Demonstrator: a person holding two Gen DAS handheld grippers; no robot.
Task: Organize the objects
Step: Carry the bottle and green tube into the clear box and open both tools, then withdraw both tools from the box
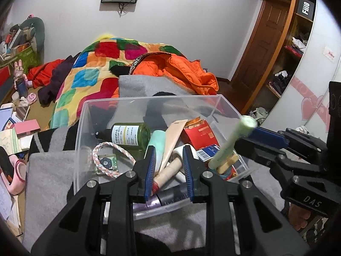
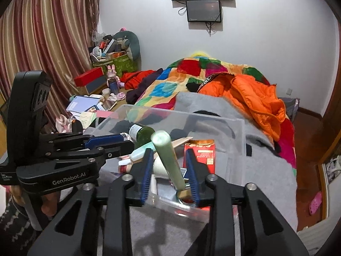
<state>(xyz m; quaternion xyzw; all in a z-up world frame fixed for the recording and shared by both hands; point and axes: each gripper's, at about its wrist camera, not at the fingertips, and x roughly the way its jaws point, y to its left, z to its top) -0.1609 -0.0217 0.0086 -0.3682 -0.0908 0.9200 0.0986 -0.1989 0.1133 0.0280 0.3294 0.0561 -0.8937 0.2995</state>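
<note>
Resting on a grey blanket (image 1: pixel 51 170), clear bin (image 1: pixel 223 104); both grippers' jaws spread.

Both grippers' fingers (image 1: pixel 150 166) parted

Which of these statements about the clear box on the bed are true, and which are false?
1. The clear box holds a dark green bottle. True.
2. The pale green tube lies flat on the bed. False: it stands tilted in the box, between the right tool's blue pads.
3. The red carton is inside the box. True.
4. An orange jacket lies beyond the box. True.
5. The braided cord loop hangs on the wall. False: it lies in the box.
</note>
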